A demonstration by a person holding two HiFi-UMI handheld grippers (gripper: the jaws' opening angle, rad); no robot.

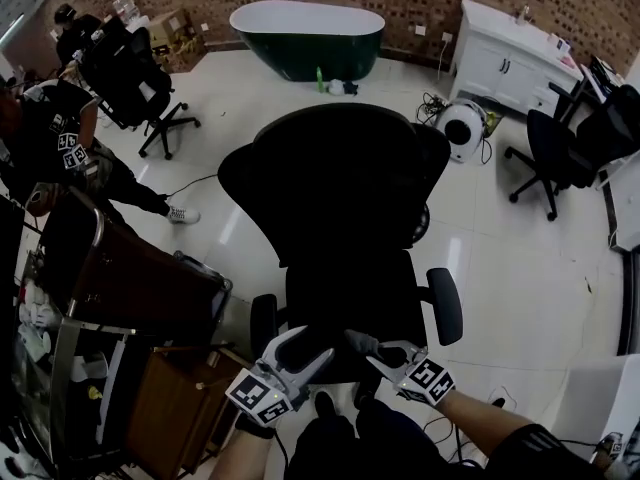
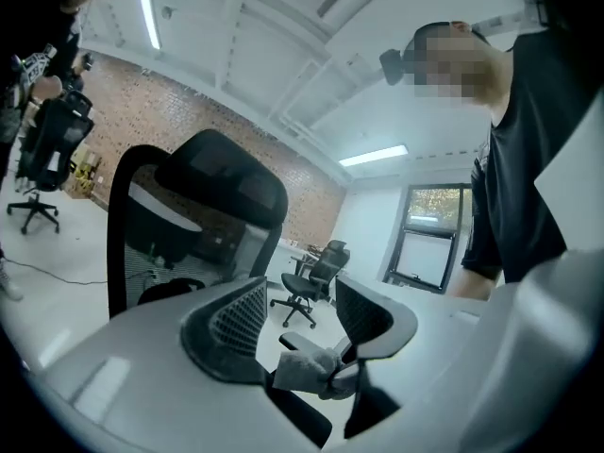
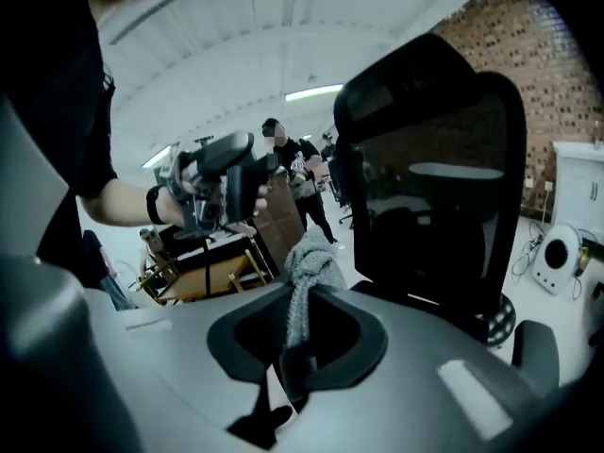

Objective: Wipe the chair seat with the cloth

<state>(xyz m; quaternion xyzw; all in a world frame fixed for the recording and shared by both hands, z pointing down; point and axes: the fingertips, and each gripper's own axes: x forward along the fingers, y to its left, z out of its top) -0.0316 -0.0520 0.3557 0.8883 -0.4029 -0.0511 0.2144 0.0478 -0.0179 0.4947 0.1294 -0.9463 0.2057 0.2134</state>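
The black office chair stands in front of me, its seat (image 1: 350, 293) below the mesh backrest (image 1: 335, 178). My right gripper (image 1: 372, 346) hovers over the seat's front edge, shut on a grey cloth (image 1: 358, 340). In the right gripper view the cloth (image 3: 304, 272) stands bunched up out of the closed jaws of that gripper (image 3: 300, 333). To its left is my left gripper (image 1: 312, 346), held level and open, nothing pressed between its pads. In the left gripper view, the cloth (image 2: 307, 366) shows beyond the gap of the left gripper (image 2: 297, 321), with the chair back (image 2: 217, 173) behind.
A brown case on a metal cart (image 1: 130, 288) stands close on the left of the chair. A person (image 1: 60, 138) sits at far left beside another black chair (image 1: 135, 78). A green bathtub (image 1: 305, 38), a white cabinet (image 1: 510, 58) and a round white appliance (image 1: 462, 128) stand farther back.
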